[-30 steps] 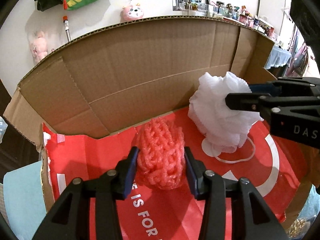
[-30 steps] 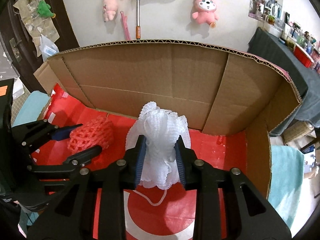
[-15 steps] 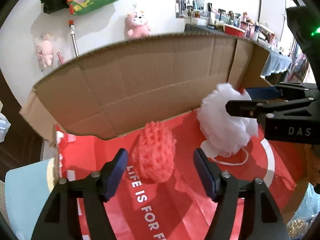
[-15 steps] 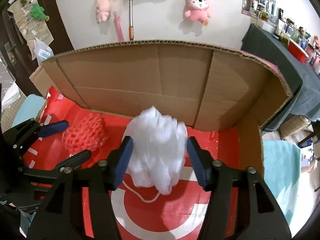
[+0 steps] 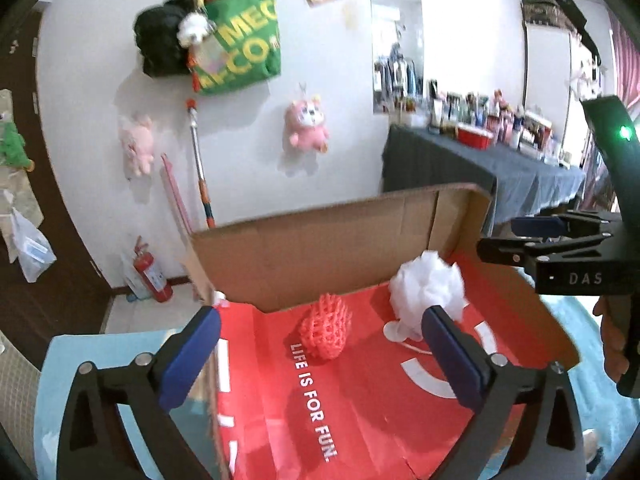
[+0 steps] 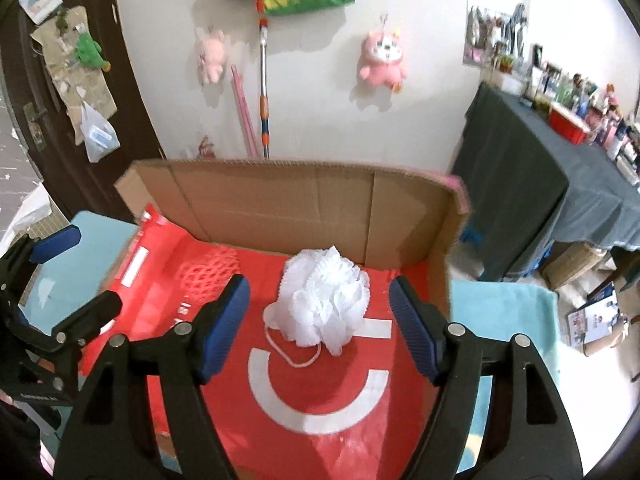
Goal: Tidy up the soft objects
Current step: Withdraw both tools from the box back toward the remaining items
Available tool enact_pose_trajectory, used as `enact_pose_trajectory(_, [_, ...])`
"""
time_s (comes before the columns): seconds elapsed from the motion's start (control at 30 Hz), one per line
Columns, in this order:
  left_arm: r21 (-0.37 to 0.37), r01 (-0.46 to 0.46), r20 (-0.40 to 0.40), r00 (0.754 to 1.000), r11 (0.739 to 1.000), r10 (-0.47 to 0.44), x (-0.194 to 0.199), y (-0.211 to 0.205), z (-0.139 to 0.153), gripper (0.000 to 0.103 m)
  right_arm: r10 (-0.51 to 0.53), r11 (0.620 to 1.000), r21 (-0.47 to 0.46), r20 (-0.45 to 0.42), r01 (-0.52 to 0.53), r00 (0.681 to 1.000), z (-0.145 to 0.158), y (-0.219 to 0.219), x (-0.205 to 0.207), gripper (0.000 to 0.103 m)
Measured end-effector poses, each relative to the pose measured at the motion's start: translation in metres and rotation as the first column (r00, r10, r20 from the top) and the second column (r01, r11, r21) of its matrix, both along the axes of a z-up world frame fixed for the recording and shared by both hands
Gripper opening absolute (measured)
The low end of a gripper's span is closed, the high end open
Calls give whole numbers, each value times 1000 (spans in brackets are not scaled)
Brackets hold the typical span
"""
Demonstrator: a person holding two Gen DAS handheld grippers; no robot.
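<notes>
Both soft pieces sit in the box, and your grippers are empty

The red mesh ball and the white bath pouf lie near each other on the red liner of the cardboard box, so this placement looks done; your left gripper and right gripper both stand wide open, holding nothing. Whether more soft things wait outside the box I cannot tell, and the near box edge is cut off behind your gripper bodies
</notes>
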State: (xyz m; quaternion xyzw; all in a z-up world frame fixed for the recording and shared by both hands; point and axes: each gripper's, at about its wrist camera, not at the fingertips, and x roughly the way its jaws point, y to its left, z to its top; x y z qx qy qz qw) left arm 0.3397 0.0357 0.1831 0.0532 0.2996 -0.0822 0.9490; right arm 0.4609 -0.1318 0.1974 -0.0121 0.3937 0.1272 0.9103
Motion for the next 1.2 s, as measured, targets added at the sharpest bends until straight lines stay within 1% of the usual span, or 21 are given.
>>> enact_pose_trajectory(0.07, [-6, -7, 37, 999, 1000, 8, -19, 0, 14, 103, -1, 1000, 8, 33, 1, 999, 14, -4, -18, 73])
enact_pose_trajectory(0.13, [-20, -8, 63, 998, 1000, 10, -35, -1, 24, 103, 1, 1000, 17, 71, -2, 997, 30, -7, -38, 80])
enact_pose_trajectory(0.2, [-39, -5, 96, 995, 999, 9, -55, -1, 36, 103, 0, 1000, 19, 115, -2, 993, 43, -10, -57, 83])
enact_pose_trajectory(0.33, [-49, -11, 152, 988, 999, 19, -90, 0, 53, 103, 3, 1000, 26, 193, -8, 981, 66, -17, -101, 84])
enact_pose_trajectory(0.47, [-64, 16, 203, 979, 998, -3, -133, -6, 64, 103, 6, 999, 49, 259, -20, 966, 80, -25, -147, 84])
enact_pose_trajectory(0.57, [-75, 27, 245, 970, 997, -7, -164, -10, 69, 103, -6, 998, 60, 319, -14, 948, 87, -33, -188, 92])
enact_pose_trajectory(0.63, [-85, 44, 270, 963, 995, -19, -184, -13, 70, 103, -19, 998, 62, 351, -3, 936, 89, -36, -210, 92])
enact_pose_trajectory(0.7, [-103, 59, 283, 959, 993, -28, -204, -16, 70, 103, -19, 998, 61, 384, -4, 923, 89, -38, -236, 92])
enact_pose_trajectory(0.87, [-107, 56, 344, 939, 993, -16, -255, -26, 62, 103, -42, 997, 73, 429, 11, 902, 82, -44, -290, 93])
enact_pose_trajectory(0.9, [-110, 53, 354, 935, 992, -11, -265, -27, 59, 103, -46, 997, 72, 442, 16, 896, 79, -45, -301, 94])
enact_pose_trajectory(0.93, [-114, 45, 365, 931, 992, 0, -273, -28, 54, 103, -51, 997, 69, 456, 22, 889, 75, -45, -313, 98])
enact_pose_trajectory(0.97, [-121, 41, 372, 928, 992, 7, -280, -28, 49, 103, -59, 997, 67, 467, 31, 882, 70, -45, -324, 99])
enact_pose_trajectory(1.07, [-136, 37, 372, 928, 990, 17, -298, -28, 34, 103, -75, 997, 51, 493, 57, 867, 53, -45, -353, 100])
enact_pose_trajectory(1.2, [-130, 16, 379, 925, 991, 35, -321, -31, 7, 103, -104, 994, 22, 525, 108, 844, 27, -42, -384, 100])
